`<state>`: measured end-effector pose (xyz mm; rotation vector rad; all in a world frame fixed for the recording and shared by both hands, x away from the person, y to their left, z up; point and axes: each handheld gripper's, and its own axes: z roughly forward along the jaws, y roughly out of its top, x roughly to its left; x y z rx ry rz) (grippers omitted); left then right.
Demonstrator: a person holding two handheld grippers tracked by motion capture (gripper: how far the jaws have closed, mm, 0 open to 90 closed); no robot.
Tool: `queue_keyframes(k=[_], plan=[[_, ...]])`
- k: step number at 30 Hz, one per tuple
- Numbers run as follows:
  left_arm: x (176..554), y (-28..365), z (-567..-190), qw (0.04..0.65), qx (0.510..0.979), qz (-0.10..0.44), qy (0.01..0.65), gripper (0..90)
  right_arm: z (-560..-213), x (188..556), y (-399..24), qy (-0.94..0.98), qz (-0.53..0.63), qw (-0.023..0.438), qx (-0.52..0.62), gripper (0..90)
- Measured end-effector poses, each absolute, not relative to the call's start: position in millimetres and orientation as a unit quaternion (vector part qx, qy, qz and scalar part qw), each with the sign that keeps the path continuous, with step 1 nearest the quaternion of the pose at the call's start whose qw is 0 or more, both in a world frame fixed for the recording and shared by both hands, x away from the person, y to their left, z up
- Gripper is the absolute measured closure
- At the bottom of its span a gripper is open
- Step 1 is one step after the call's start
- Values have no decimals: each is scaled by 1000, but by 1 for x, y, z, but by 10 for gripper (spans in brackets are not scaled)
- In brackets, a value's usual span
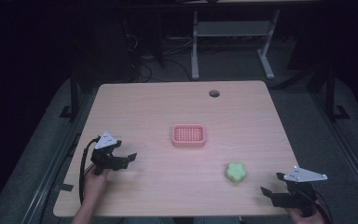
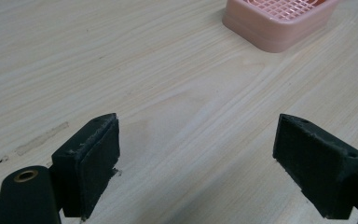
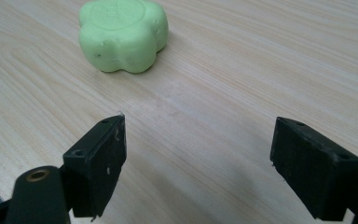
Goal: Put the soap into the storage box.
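Nearest to me, my right gripper point(image 1: 274, 185) hangs at the near right edge of the table point(image 1: 168, 107), jaws spread wide with nothing between them, and my left gripper point(image 1: 123, 158) sits over the near left part of the table just as released — so I judge the work hardly begun, with the pick-up and the placing both left to do. The green flower-shaped soap point(image 3: 122, 33) lies flat on the wood just ahead of my right gripper's jaws, a little to their left, near but not touching. Farther off, at the table's middle, the pink soap dish point(image 1: 188, 136) stands empty — well apart from the soap, and ahead and right of my left gripper.
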<state>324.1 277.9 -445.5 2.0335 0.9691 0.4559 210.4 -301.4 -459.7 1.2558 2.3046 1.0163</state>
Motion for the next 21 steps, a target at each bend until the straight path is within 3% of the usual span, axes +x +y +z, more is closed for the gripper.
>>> queue_keyframes(k=[21], plan=[[322,279,-443,417,804,182,383,144,-416,248,-260,866,298,134,379,178]])
